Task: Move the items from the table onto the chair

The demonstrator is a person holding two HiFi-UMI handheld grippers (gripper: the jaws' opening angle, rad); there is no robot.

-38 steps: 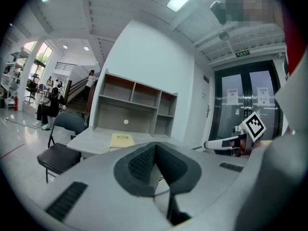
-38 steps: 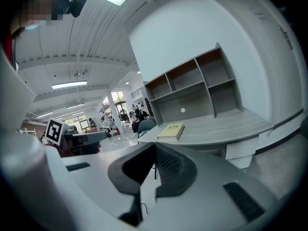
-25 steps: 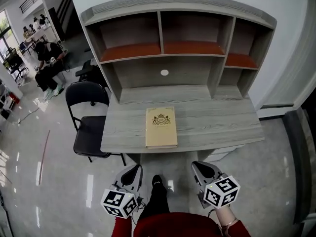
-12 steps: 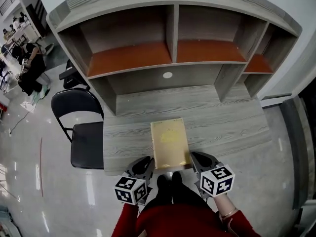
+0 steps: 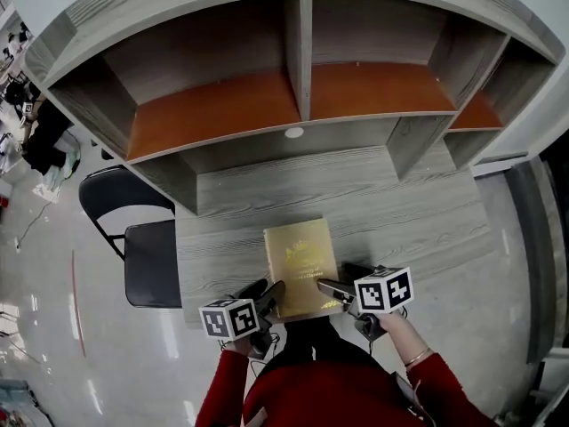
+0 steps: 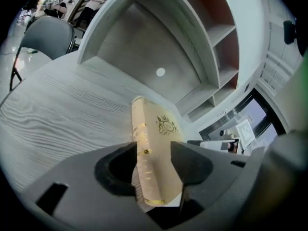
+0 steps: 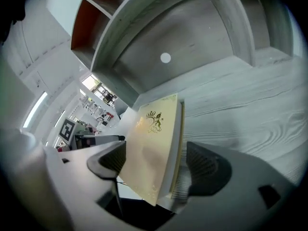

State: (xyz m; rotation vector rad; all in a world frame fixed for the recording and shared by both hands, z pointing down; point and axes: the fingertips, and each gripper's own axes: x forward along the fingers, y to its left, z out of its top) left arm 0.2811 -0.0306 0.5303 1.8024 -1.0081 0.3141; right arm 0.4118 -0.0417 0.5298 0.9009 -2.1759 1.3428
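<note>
The left gripper [image 5: 269, 294] and right gripper [image 5: 325, 286], jaws opening, straddle the gold-covered book [image 5: 300, 258] at 6 o'clock on the worktop [image 5: 400, 221]; a shallow bite could drop it before the chair [image 5: 151, 267].

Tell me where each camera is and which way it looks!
Head view: on the person's head, looking down at the desk, book and chair; sleeves, left gripper and right gripper show.
Left gripper view: rides the left gripper, looks along its opening jaws, book between them.
Right gripper view: same on the right gripper, jaws opening round the book.
Shared: all see the book.
</note>
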